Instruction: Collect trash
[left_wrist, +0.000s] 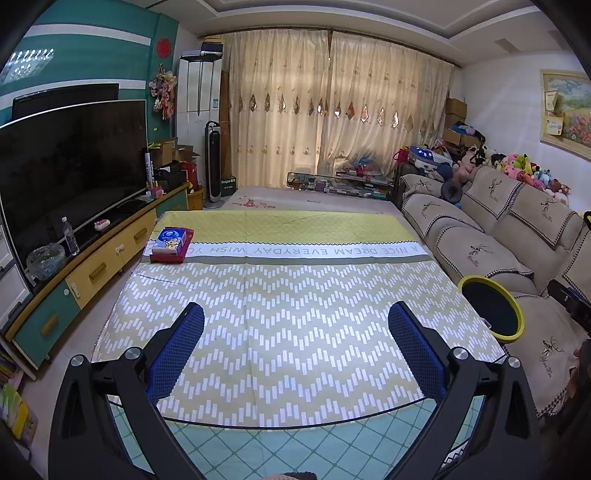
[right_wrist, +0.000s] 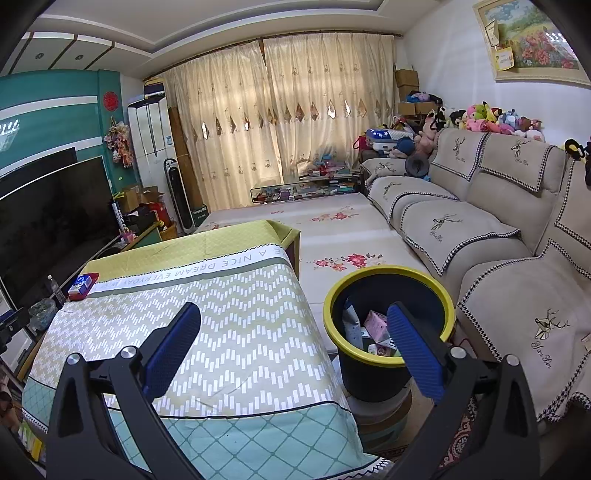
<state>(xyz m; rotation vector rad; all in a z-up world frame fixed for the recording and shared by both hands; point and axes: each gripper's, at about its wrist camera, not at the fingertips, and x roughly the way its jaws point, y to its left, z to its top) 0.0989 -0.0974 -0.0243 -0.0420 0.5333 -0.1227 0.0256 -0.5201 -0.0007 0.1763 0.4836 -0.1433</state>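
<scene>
Your left tool (left_wrist: 295, 332) and right tool (right_wrist: 291, 332) both gape wide, empty. The black, yellow-rimmed plastic bin (right_wrist: 388, 369) beside the desk (right_wrist: 229, 325) holds light, crushable cartons (right_wrist: 376, 325); pinch their flat faces gently.

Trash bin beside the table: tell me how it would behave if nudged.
The trash bin probably tips easily: it looks tall, narrow and perched on a small raised base. It likely feels light, since only a few wrappers show inside. Its smooth yellow rim may slip under a push.

left gripper (left_wrist: 295, 325), right gripper (right_wrist: 293, 326), jaws spread
</scene>
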